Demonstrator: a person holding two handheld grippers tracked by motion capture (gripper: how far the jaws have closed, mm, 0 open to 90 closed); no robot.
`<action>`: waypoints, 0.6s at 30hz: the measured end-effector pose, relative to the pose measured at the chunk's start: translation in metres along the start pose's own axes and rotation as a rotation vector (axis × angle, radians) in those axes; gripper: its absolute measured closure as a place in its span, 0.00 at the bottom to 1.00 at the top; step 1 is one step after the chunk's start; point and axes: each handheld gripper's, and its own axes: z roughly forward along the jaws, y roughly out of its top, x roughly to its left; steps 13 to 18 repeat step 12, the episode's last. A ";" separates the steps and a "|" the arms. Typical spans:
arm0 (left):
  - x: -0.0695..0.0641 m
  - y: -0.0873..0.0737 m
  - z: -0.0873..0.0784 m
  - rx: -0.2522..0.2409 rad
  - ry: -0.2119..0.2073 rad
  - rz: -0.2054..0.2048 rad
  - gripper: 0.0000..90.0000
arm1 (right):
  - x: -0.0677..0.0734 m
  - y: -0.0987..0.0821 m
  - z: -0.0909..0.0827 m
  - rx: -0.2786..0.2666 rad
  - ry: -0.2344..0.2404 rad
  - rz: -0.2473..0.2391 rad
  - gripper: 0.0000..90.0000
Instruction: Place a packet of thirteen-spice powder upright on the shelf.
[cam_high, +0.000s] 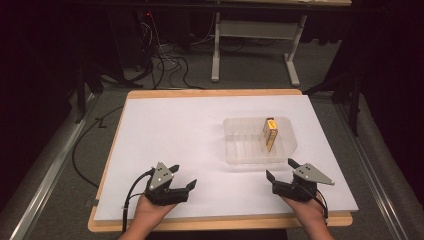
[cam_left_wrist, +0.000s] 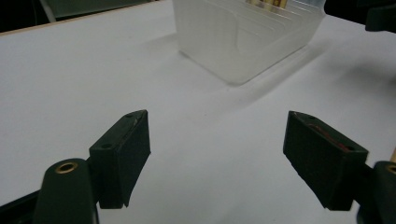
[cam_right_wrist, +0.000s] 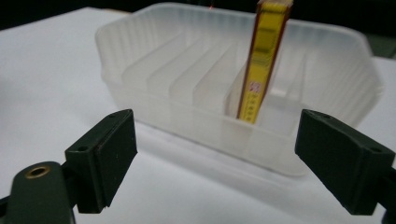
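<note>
Table: we see a wooden table (cam_high: 210, 93) covered by a white sheet (cam_high: 175, 135), with grey floor around it.
Tray: a clear plastic tray (cam_high: 235, 150) sits on the sheet, right of the middle; thin ribs split it into slots.
Box: we see 1 slim yellow box (cam_high: 270, 132) standing on end in a slot near the tray's right end, tilted a little, its top above the rim. In the right gripper view the box (cam_right_wrist: 261, 60) shows a red mark low on its narrow face.
Left gripper: our left gripper (cam_high: 179, 179) hangs low over the sheet near the front edge, well apart from the tray. Its jaws are spread wide, with nothing but bare sheet between them (cam_left_wrist: 217, 154).
Right gripper: our right gripper (cam_high: 280, 170) sits just in front of the tray's near right corner, pointing at it. Its jaws are spread and hold nothing (cam_right_wrist: 215, 158); the tray wall and the box lie beyond them, apart from the pads.
Hands: 2 hands come in from the bottom edge, 1 on each gripper.
</note>
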 end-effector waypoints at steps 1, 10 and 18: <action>-0.002 -0.001 0.001 0.002 -0.001 -0.003 0.26 | -0.001 0.000 -0.001 -0.014 -0.009 0.000 0.15; 0.004 -0.005 0.004 0.022 0.017 0.009 0.25 | -0.009 0.001 -0.002 -0.032 -0.030 0.029 0.16; 0.005 -0.002 0.002 0.012 0.018 0.028 0.25 | -0.010 0.002 -0.003 -0.044 -0.033 0.023 0.16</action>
